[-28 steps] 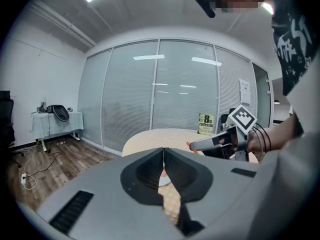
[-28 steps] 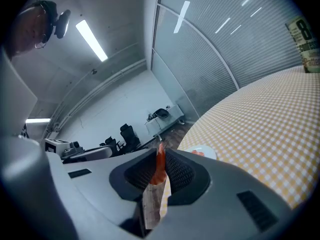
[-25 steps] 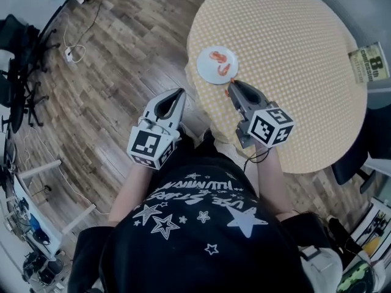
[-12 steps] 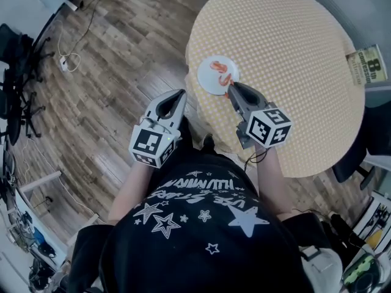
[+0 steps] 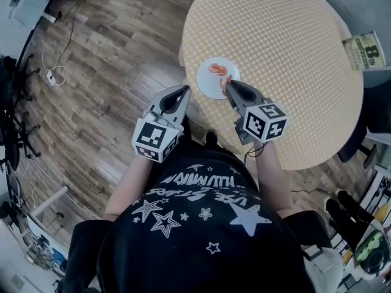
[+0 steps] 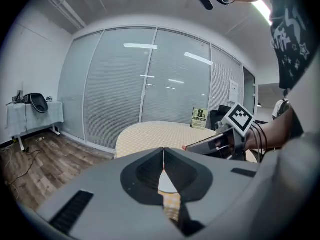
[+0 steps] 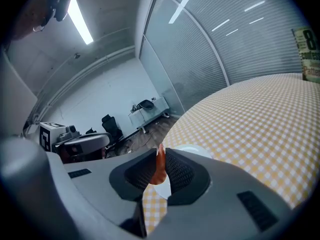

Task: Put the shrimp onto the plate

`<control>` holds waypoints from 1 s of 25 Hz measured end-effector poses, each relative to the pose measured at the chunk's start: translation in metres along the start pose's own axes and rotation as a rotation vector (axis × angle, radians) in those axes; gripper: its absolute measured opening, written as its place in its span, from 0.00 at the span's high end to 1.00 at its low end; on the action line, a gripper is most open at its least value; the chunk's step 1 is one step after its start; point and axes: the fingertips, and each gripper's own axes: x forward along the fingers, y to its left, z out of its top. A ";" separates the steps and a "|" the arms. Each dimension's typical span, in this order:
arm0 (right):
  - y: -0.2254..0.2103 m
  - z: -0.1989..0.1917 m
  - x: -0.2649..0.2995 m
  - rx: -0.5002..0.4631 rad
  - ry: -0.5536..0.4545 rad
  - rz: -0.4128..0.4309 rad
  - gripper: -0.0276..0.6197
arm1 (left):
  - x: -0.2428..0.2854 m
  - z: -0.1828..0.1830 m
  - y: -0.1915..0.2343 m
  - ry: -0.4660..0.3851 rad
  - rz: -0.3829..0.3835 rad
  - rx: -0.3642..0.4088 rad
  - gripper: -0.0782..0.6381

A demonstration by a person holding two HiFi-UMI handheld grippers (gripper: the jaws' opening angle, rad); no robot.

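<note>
The right gripper's [image 7: 159,153] jaws are clamped on an orange shrimp [image 7: 160,167], which stands upright between the ribbed pads with its thin end poking above the fingertips. Just beyond those jaws lies the white plate [image 7: 194,149], on the round table [image 7: 250,119] with its yellow checked cloth. In the head view the right gripper [image 5: 230,85] has its tip at the near right edge of the plate [image 5: 208,84]; whether the held shrimp touches the plate cannot be told. A second shrimp [image 5: 217,68] lies curled on the far part of the plate. The left gripper's [image 6: 163,150] jaws are pressed together along their tips with nothing between them, and a bit of the plate [image 6: 167,185] shows through the opening lower down. In the head view the left gripper [image 5: 185,90] is off the table's edge, over the wooden floor [image 5: 91,96], just left of the plate and pointing toward it. From the left gripper view the right gripper [image 6: 186,147] reaches in from the right, above the table [image 6: 150,134]. A printed card [image 5: 365,49] stands at the far right rim of the table, well apart from the plate.
</note>
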 end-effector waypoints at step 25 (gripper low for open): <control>-0.016 -0.055 0.080 -0.087 0.239 -0.263 0.86 | 0.043 -0.013 0.060 0.072 -0.153 -0.012 0.88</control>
